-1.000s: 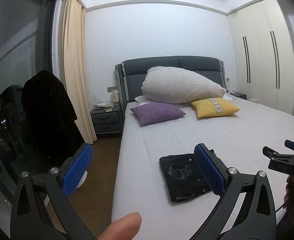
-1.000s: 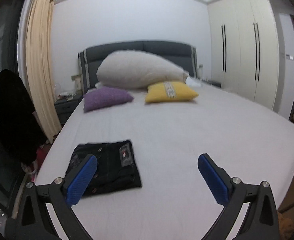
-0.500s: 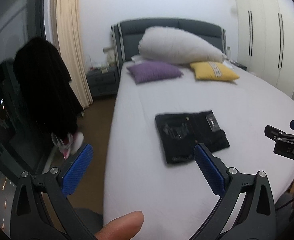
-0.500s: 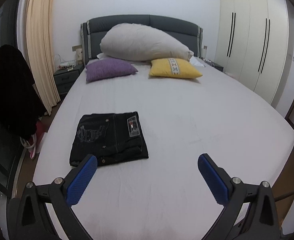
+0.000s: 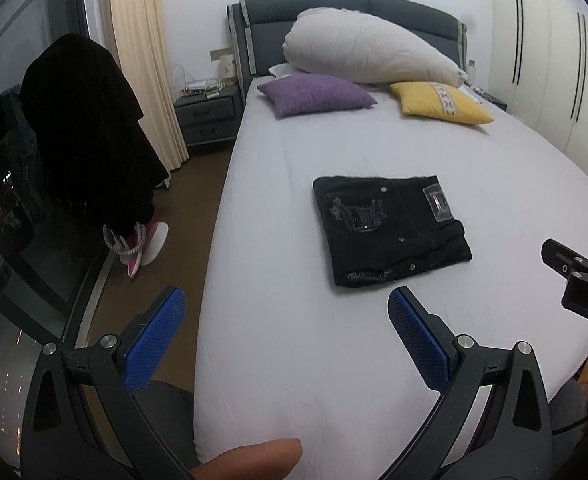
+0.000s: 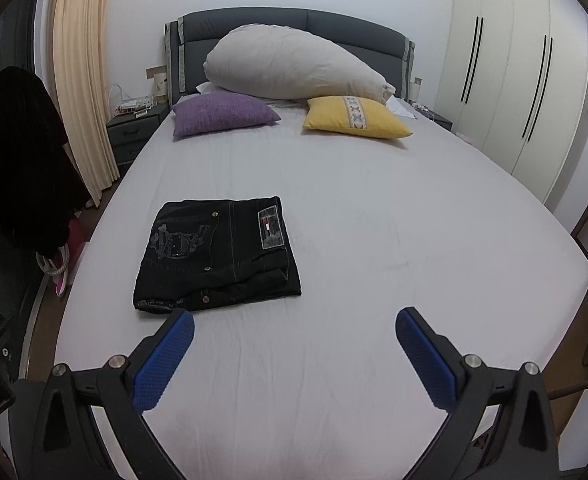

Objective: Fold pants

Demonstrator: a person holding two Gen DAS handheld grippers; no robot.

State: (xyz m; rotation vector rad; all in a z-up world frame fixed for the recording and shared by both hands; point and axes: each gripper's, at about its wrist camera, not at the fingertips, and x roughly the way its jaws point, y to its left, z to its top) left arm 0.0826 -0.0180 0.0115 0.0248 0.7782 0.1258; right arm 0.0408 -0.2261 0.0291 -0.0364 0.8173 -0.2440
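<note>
Black jeans [image 5: 385, 228] lie folded into a flat rectangle on the grey bed sheet [image 5: 294, 320], back pocket and waist label facing up. They also show in the right wrist view [image 6: 216, 252], left of centre. My left gripper [image 5: 286, 320] is open and empty, held above the bed's near left corner, short of the jeans. My right gripper [image 6: 294, 340] is open and empty above the sheet, just in front of and to the right of the jeans. The right gripper's tip shows at the right edge of the left wrist view [image 5: 573, 264].
A purple cushion [image 6: 222, 114], a yellow cushion [image 6: 353, 118] and a large white pillow [image 6: 290, 66] sit at the headboard. A dark coat [image 5: 86, 128] hangs left of the bed by a nightstand [image 5: 208, 118]. Wardrobe doors [image 6: 513, 92] line the right wall.
Both grippers have tilted downward and risen, so the bed and the folded jeans now sit higher and fuller in view. The jeans have not moved. Both grippers stay open.
</note>
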